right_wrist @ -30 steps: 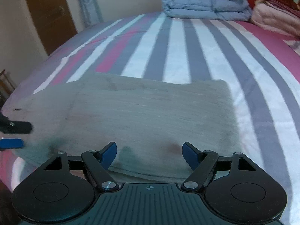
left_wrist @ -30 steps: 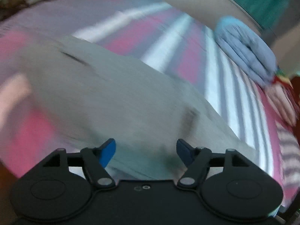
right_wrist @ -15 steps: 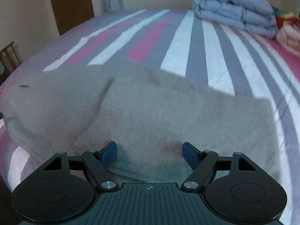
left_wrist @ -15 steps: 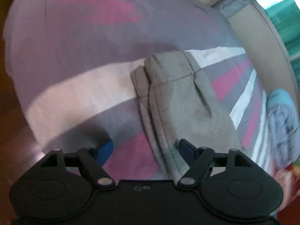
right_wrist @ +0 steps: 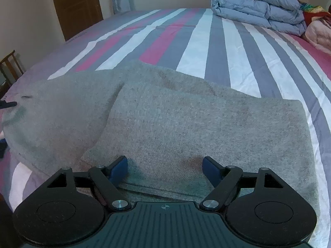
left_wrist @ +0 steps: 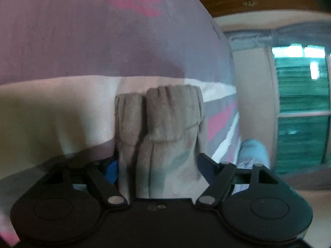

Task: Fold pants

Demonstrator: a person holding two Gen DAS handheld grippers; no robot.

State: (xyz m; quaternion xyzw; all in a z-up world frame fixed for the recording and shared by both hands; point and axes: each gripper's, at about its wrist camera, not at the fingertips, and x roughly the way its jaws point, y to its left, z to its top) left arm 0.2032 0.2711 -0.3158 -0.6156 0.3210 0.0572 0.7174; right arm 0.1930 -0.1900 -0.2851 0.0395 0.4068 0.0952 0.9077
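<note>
Grey pants (right_wrist: 186, 124) lie folded over on the striped bed, one layer lapped across the other. My right gripper (right_wrist: 165, 170) hovers low over their near edge. Its jaws are opening; cloth lies beneath and between the blue pads, which do not press on it. In the left wrist view one bunched end of the pants (left_wrist: 165, 124) sits at the bed's edge and runs back between the fingers of my left gripper (left_wrist: 158, 165), which stand wide beside the cloth without pinching it. A black finger of the left gripper (right_wrist: 8, 104) shows at the far left of the right wrist view.
A striped sheet (right_wrist: 217, 51) covers the bed. A folded blue duvet (right_wrist: 258, 6) and pink blankets (right_wrist: 318, 33) sit at the far right. Beyond the bed are a wooden door (right_wrist: 76, 4), a chair (right_wrist: 10, 64) and a window (left_wrist: 302, 113).
My left gripper rolled and sank to the bed's edge, and the pants' end now lies between its fingers. The right gripper edged closer over the fold.
</note>
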